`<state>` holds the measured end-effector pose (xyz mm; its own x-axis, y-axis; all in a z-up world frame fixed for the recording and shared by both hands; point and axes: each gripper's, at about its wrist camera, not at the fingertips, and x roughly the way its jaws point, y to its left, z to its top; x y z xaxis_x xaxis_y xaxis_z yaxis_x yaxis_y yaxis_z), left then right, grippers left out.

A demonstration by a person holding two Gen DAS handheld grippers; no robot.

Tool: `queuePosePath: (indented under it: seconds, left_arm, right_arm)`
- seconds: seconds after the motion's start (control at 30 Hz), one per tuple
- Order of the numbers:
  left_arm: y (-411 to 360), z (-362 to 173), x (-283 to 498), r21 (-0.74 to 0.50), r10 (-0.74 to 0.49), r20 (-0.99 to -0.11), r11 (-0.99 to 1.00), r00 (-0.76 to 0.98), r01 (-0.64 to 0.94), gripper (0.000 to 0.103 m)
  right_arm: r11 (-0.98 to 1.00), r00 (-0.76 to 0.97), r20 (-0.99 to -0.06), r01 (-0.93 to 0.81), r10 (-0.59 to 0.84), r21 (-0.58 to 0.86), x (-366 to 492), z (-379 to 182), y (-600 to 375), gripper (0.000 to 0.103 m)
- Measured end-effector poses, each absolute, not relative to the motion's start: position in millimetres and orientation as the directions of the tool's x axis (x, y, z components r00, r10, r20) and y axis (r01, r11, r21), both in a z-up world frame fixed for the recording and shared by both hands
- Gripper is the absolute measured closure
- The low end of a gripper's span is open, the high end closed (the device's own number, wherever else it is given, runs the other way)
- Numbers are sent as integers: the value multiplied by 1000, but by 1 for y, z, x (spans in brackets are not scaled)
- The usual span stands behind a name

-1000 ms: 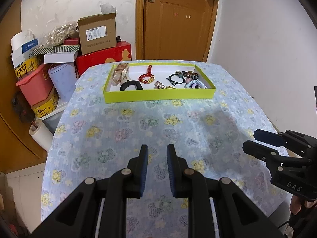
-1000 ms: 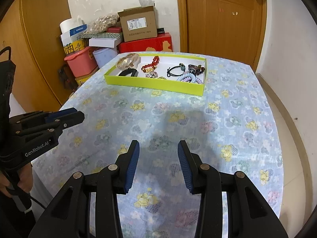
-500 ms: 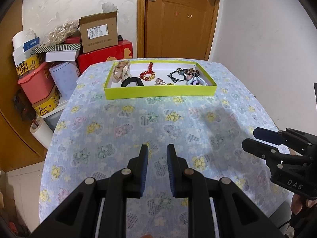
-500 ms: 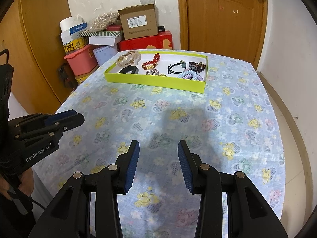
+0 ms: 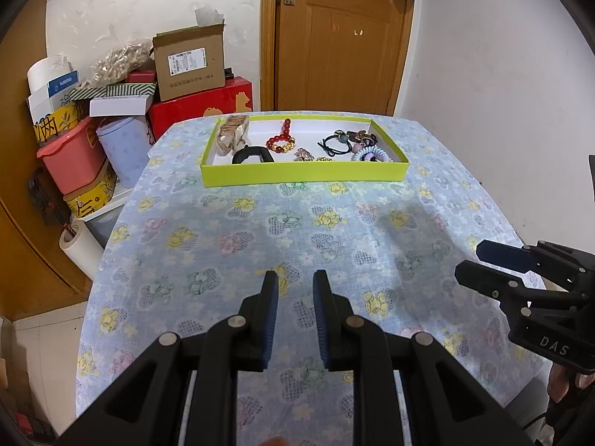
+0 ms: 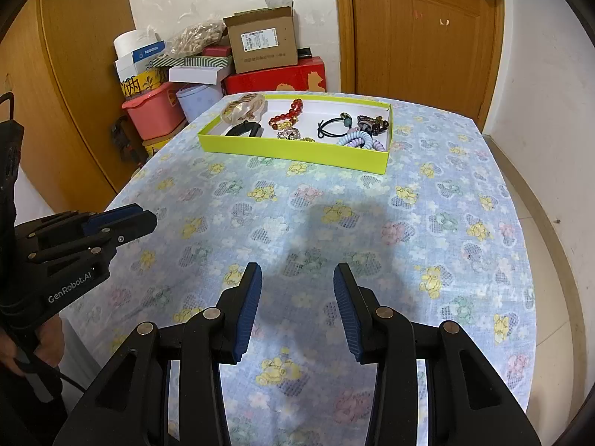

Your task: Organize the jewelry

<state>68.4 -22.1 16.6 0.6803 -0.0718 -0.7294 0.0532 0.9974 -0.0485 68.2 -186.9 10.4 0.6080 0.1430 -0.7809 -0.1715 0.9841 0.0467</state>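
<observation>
A lime-green tray point(image 5: 303, 176) point(image 6: 293, 150) sits at the far end of the table. It holds a red bead bracelet point(image 5: 279, 141) point(image 6: 286, 113), a black bangle point(image 5: 253, 156), a tan hair piece point(image 5: 232, 133), black hair ties point(image 5: 334, 145) and a pastel coil tie point(image 6: 359, 139). My left gripper point(image 5: 295, 278) hovers over the near table, jaws slightly apart and empty. My right gripper point(image 6: 296, 271) is open and empty, also near the front edge. Both are far from the tray.
The table wears a blue floral cloth point(image 5: 297, 230). Boxes, a red case point(image 5: 200, 104), a pink tub point(image 5: 70, 160) and paper rolls are stacked left of the table. A wooden door point(image 5: 334, 37) stands behind. The floor drops off on the right point(image 6: 550, 223).
Both grippers have drawn back and risen a little, so the tray looks farther away. The jaws have not changed.
</observation>
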Motion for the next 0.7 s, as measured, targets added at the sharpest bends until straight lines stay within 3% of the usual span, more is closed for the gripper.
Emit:
queuePosePath:
  seconds: [0.7]
  left_arm:
    - [-20, 11, 69, -30, -38, -734, 999, 678, 24, 83]
  right_arm:
    - [984, 606, -782, -171, 142, 47, 68, 10, -188, 62]
